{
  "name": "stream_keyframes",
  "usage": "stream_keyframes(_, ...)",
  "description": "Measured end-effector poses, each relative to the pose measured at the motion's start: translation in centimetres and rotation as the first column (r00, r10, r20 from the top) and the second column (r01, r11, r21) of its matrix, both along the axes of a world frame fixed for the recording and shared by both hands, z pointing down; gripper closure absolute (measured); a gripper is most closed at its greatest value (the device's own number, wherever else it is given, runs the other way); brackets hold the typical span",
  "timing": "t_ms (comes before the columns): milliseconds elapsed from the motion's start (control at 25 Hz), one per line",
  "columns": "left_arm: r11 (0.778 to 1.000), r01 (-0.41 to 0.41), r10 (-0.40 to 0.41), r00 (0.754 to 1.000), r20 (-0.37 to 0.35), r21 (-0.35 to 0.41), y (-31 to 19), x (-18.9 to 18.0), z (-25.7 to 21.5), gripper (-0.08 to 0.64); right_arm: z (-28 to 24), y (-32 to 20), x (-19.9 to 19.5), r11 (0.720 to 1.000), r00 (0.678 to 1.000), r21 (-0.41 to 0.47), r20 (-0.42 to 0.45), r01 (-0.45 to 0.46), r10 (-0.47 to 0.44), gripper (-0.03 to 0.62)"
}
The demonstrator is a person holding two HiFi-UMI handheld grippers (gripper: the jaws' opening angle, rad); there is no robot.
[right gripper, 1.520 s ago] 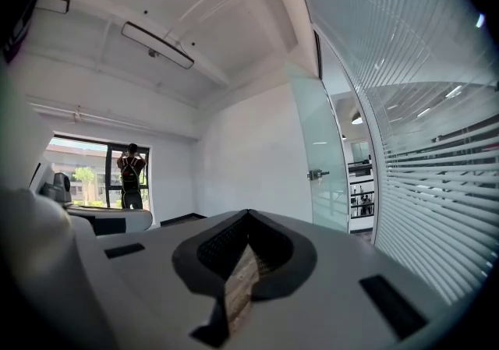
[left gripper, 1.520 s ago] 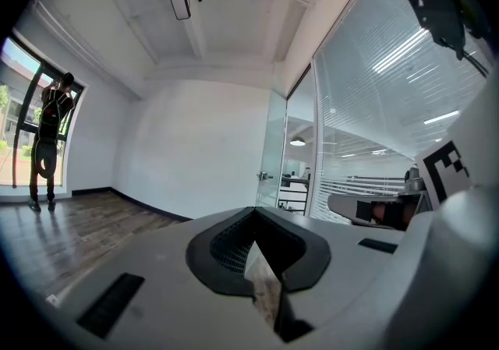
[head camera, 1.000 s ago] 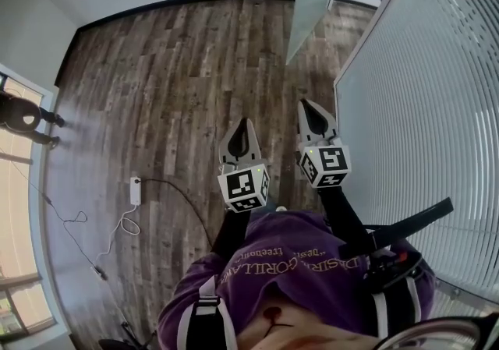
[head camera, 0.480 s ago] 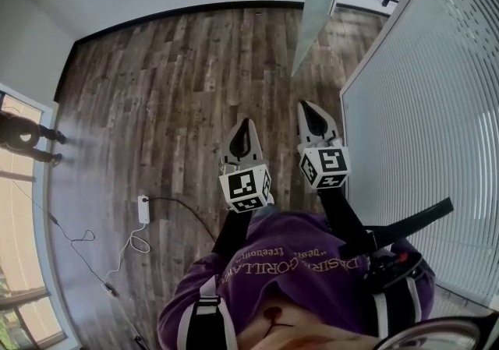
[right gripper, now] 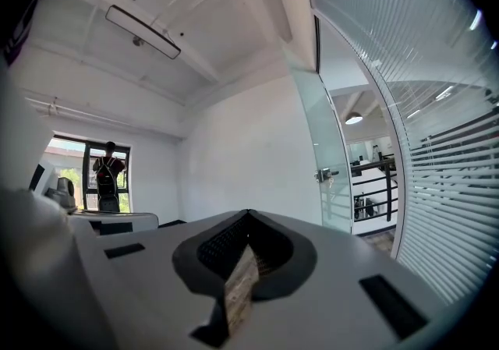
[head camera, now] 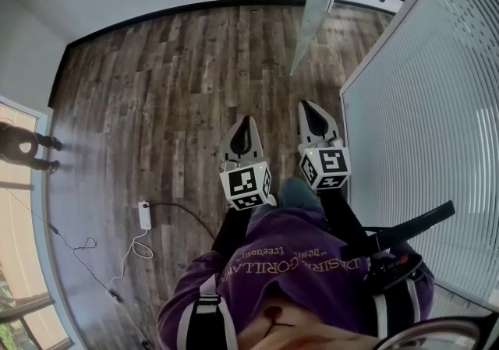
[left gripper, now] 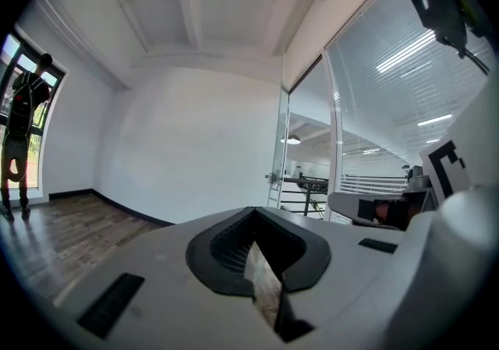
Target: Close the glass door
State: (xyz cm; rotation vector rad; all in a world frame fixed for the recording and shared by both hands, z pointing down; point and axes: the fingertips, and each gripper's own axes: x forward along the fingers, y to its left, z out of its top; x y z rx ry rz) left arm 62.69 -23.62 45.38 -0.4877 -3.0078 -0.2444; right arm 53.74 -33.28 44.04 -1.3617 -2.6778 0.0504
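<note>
Both grippers were held out level in front of the person, side by side over the dark wood plank floor [head camera: 171, 91], apart from each other. The left gripper [head camera: 244, 121] had its jaws together with nothing between them; its own view showed the same, tips of the left gripper [left gripper: 253, 216] met with only a thin slit behind. The right gripper [head camera: 311, 107] was also closed and empty, and in its own view the right gripper [right gripper: 248, 217] had its jaws pressed together too.

The clear glass door [head camera: 310, 17] stood at the far right edge of the floor, swung open and angled away from the white striped partition wall [head camera: 437, 107]. It was well ahead of both grippers, touched by neither. In the right gripper view the glass door [right gripper: 327, 134] showed its metal handle [right gripper: 326, 175] on the near edge, with a black railing [right gripper: 374, 185] visible through the opening beyond. In the left gripper view the door [left gripper: 279, 153] stood ahead, right of centre.

A white power strip with a black cable [head camera: 144, 214] lay near the left edge of the floor. Another person [head camera: 23, 142] stood at the window on the far left. The wearer's purple printed shirt [head camera: 296, 263] filled the bottom of the head view.
</note>
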Motion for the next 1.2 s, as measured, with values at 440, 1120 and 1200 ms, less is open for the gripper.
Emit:
stream_keyframes(440, 0.999, 0.038, -0.038, 0.999, 0.004, 0.007, 3.0, -5.6, 0.1, 0.558, -0.1, 3.6, -6.1, 0.999, 0.999, 0.01, 0.01, 0.046, -0.046, 0.603)
stream_keyframes(1120, 0.993, 0.119, -0.119, 0.993, 0.004, -0.002, 7.1, -15.8, -1.2, 0.56, -1.2, 8.5, -16.7, 0.991, 0.99, 0.013, 0.015, 0.137, -0.137, 0.603)
stream_keyframes(1200, 0.992, 0.126, -0.126, 0.992, 0.003, -0.003, 7.4, -16.5, -1.1, 0.56, -1.0, 8.9, -17.5, 0.989, 0.989, 0.012, 0.014, 0.146, -0.146, 0.603)
